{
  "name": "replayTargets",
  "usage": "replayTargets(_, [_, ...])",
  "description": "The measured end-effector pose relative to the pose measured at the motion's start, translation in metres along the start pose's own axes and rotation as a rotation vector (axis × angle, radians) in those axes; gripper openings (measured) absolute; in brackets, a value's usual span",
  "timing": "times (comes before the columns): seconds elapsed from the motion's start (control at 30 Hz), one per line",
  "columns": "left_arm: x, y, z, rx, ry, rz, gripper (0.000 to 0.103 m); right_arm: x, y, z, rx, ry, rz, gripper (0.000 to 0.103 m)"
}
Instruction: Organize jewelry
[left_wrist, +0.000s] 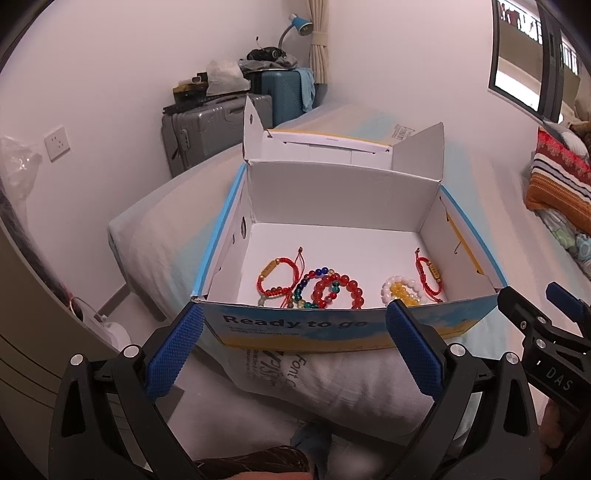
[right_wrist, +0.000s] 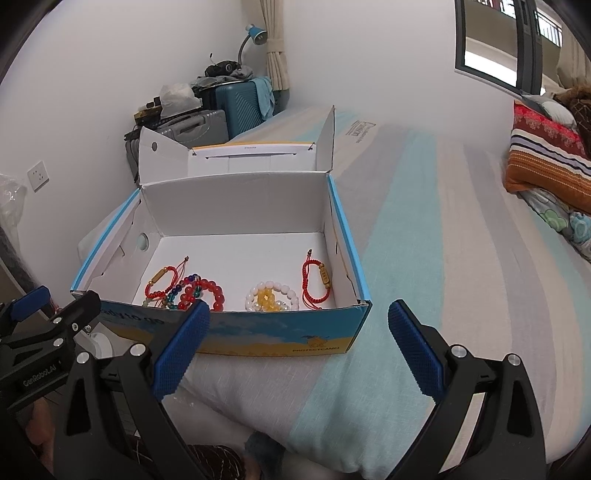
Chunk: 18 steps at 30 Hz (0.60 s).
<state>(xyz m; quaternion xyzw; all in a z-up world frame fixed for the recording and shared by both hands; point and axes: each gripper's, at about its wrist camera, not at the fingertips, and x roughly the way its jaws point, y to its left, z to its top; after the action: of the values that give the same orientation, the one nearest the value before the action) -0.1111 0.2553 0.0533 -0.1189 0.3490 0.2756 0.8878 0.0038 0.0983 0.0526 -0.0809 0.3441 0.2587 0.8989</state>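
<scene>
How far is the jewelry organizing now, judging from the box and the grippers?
Done: several bracelets already lie inside the open box. In hand: nothing; the left gripper and right gripper are both open and empty. Left: no loose jewelry shows outside the box.

Bedroom surroundings, non-jewelry items.
Striped bedsheet (right_wrist: 424, 229); grey suitcase (left_wrist: 207, 133) beside teal suitcase (left_wrist: 284, 92), both piled with clutter; blue desk lamp (left_wrist: 301, 22); tied curtain (left_wrist: 319, 48); wall socket (left_wrist: 56, 143); window (left_wrist: 524, 55); striped folded blanket (right_wrist: 546, 155).
</scene>
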Motion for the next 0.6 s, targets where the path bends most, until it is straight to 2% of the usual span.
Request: replayTargets(0.6, [-0.002,-0.0063,-0.001,0.033,-0.022,0.014,0.097,0.0016,0.0012,-0.002,-0.001,0.003,0.001,0.093])
